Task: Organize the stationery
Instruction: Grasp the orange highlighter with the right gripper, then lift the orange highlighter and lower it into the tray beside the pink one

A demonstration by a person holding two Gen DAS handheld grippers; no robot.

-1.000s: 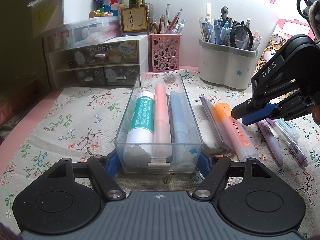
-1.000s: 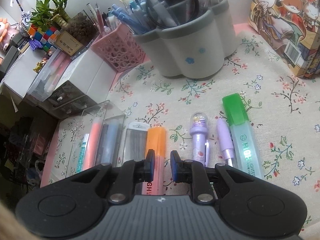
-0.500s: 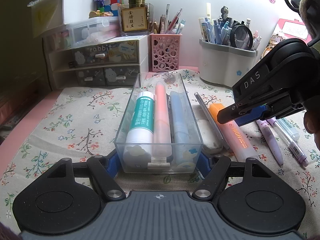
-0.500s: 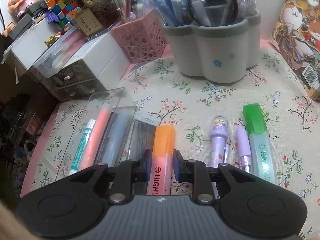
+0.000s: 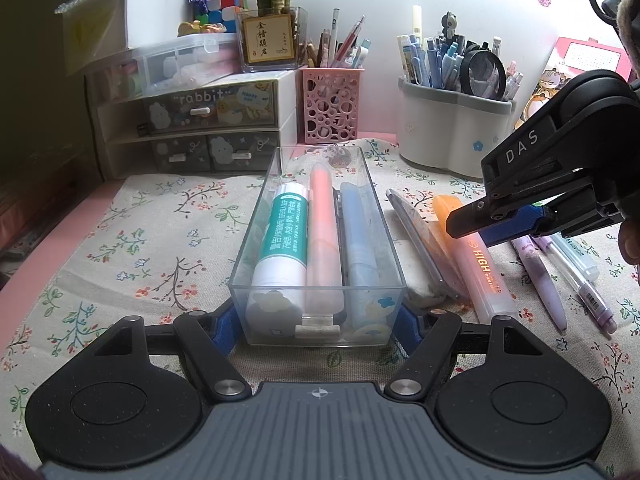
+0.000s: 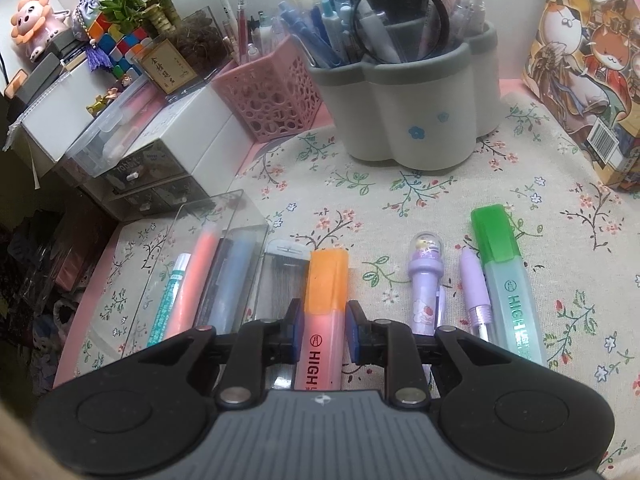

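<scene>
A clear plastic tray (image 5: 384,216) holds a teal-labelled glue stick (image 5: 286,240), a pink marker (image 5: 322,232) and a blue marker (image 5: 358,236). My left gripper (image 5: 318,326) is shut on the tray's near end, a finger on each side. An orange highlighter (image 6: 324,300) lies on the floral cloth to the right of the tray (image 6: 188,248). My right gripper (image 6: 322,330) straddles the highlighter's body with its blue pads (image 6: 296,328) at both sides, close but not clearly clamped. In the left wrist view the right gripper (image 5: 496,228) sits over the highlighter (image 5: 484,268).
A flat lead case (image 6: 280,276) lies between tray and highlighter. Two purple pens (image 6: 426,280) and a green highlighter (image 6: 508,280) lie to the right. A grey pen holder (image 6: 408,120), pink mesh cup (image 6: 272,96) and small drawers (image 5: 208,128) stand behind. A boxed picture (image 6: 592,60) stands far right.
My right gripper moved down and forward over the orange highlighter, and its fingers now sit on both sides of it. The left gripper and tray stayed still.
</scene>
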